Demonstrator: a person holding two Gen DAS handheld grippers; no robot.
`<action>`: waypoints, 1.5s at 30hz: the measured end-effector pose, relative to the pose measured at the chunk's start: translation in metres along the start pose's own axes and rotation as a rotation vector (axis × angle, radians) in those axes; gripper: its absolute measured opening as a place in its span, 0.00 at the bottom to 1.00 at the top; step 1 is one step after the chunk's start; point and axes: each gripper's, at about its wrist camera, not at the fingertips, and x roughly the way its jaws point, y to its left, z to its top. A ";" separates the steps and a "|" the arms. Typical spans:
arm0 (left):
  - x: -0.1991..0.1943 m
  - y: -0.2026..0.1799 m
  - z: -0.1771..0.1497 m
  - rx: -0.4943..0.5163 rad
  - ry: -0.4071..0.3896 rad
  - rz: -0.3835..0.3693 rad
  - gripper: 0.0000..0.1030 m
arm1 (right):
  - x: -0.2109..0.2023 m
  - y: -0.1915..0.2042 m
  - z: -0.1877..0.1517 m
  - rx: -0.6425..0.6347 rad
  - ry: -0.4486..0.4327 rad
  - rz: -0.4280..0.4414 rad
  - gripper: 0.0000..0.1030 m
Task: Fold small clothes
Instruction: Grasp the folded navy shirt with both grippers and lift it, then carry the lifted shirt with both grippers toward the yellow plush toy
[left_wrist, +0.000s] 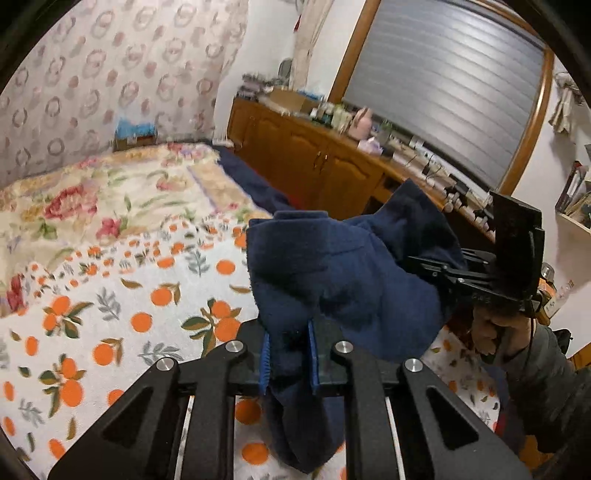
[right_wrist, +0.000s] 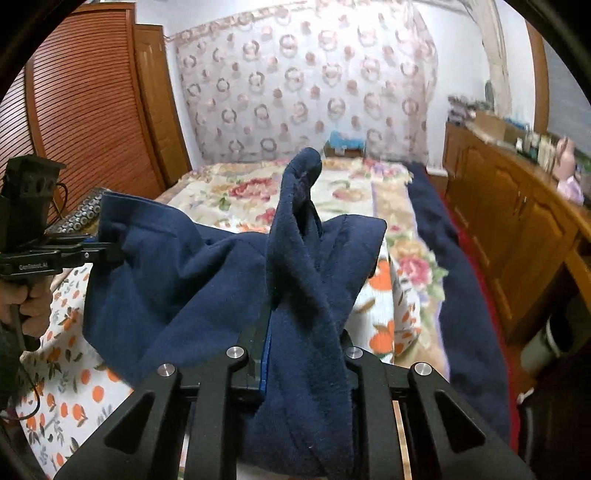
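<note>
Navy garment (left_wrist: 343, 273) | clamped: left gripper (left_wrist: 289, 360), right gripper (right_wrist: 306, 354) (above bedspread (left_wrist: 110, 295))

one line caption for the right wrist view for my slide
Right gripper clamps a navy garment above the orange-print bedspread.

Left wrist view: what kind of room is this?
Most likely a bedroom in a home. A bed covered with a floral, orange-print bedspread fills the foreground, a patterned curtain hangs behind it, and a long wooden cabinet crowded with small items runs under a shuttered window.
</note>
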 end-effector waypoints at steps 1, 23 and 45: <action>-0.006 -0.001 0.001 0.002 -0.016 0.001 0.16 | -0.003 0.004 0.001 -0.009 -0.013 -0.003 0.19; -0.149 0.045 -0.025 -0.019 -0.225 0.206 0.16 | 0.008 0.074 0.035 -0.218 -0.141 0.111 0.19; -0.279 0.129 -0.091 -0.215 -0.442 0.496 0.16 | 0.087 0.157 0.118 -0.522 -0.208 0.390 0.19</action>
